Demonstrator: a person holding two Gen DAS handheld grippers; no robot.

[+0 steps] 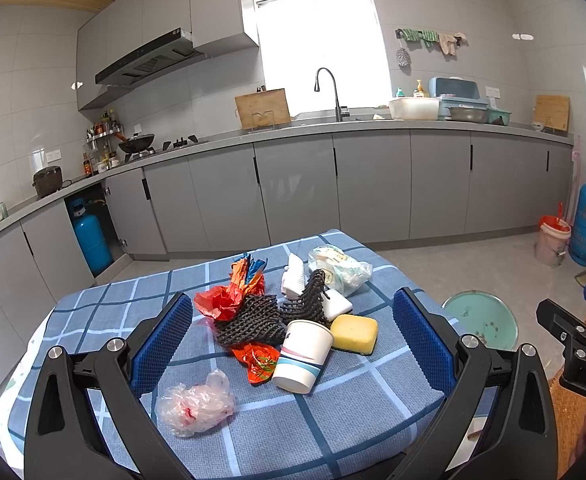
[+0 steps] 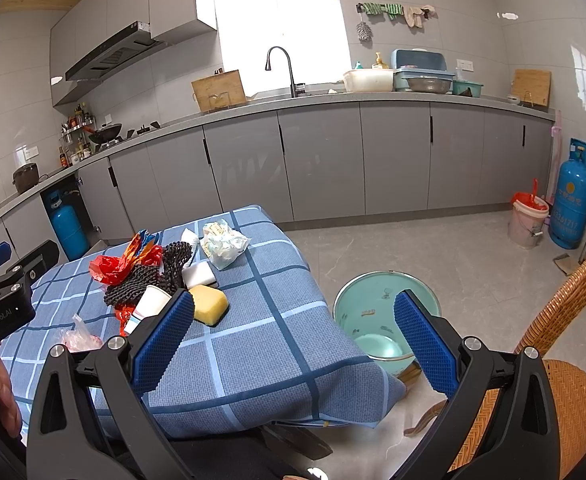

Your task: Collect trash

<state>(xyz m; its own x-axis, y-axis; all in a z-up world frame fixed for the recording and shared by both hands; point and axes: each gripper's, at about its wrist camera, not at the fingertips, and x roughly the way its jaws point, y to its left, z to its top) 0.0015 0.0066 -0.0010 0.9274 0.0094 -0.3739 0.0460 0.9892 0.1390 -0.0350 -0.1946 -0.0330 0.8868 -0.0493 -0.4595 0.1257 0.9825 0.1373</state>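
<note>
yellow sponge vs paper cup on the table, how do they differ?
The yellow rectangular sponge lies flat on the blue checked tablecloth; the white paper cup with coloured stripes is tipped over, its open mouth towards the dark mesh netting. The sponge is a solid rounded block, the cup a hollow tapered cylinder. The sponge is plain yellow, the cup white with bands. Both sit side by side, touching or nearly so.

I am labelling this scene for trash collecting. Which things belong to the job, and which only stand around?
For the job:
tipped white paper cup
crumpled red plastic wrapper
clear crumpled plastic bag
black foam net
pale green round bin

Standing around:
blue gas cylinder
wooden cutting board
woven rattan chair
</note>
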